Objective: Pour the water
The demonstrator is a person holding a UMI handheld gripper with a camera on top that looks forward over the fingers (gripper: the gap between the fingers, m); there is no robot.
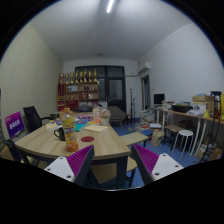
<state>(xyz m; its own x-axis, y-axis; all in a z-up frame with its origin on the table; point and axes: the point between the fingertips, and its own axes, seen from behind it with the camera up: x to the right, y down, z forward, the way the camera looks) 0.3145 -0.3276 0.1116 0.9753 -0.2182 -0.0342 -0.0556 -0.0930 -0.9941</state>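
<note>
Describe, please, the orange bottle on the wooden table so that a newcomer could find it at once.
Start at the large round light wooden table ahead of the open claw. On its near part, just beyond the left finger, stands the tall bottle of orange liquid. A dark mug sits beside it, but the bottle is taller and the only bright orange thing there.

Open, empty claw [102,163] faces a wooden table [100,145] bearing a bottle [71,133].

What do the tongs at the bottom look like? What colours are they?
The tongs have two pale, whitish fingers that widen toward the camera. Each finger carries a bright magenta pad on its inner face, patterned with small dots. The fingers stand apart with nothing between them. No cables, sleeves or hands show in this view.
</note>
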